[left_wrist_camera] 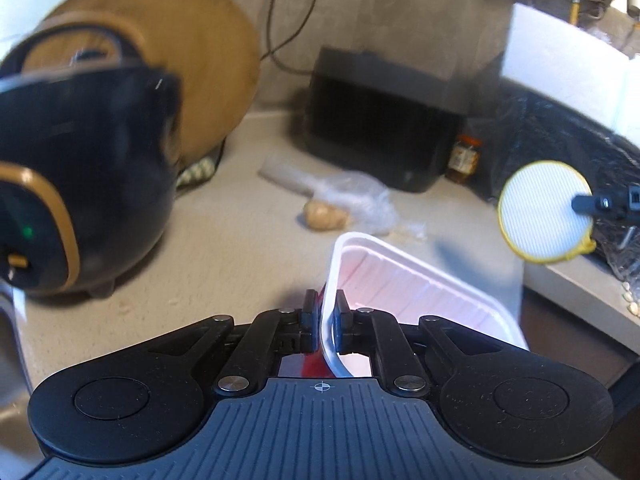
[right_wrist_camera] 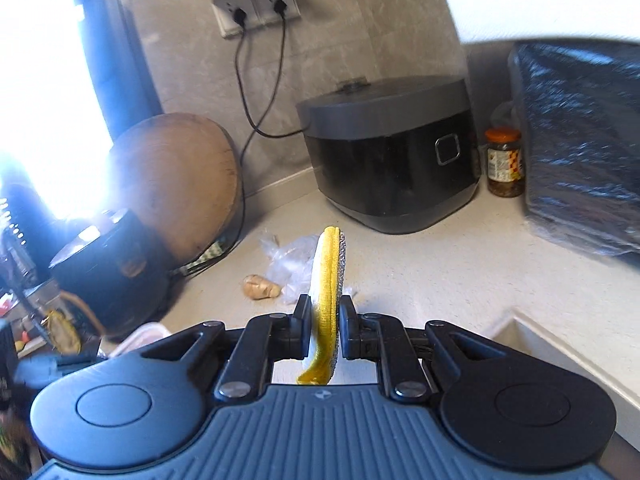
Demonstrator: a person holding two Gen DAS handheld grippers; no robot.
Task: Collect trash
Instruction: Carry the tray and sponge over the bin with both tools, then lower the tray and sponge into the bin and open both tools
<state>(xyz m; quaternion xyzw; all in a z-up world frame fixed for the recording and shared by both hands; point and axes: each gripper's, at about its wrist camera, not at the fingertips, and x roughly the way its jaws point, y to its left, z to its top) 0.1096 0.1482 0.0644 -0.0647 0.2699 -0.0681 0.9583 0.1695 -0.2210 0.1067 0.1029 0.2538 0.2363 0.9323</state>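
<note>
Grippers: L point(left_wrist_camera: 325, 312) pinching tray point(left_wrist_camera: 420, 292) rim | R point(right_wrist_camera: 325, 320) clamped on scrub pad point(right_wrist_camera: 328, 280)

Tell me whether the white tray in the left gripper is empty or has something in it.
Empty, as far as shown: the white tray, pinched by its rim in the left gripper, shows only bare ribbed walls; its bottom is partly hidden.
</note>
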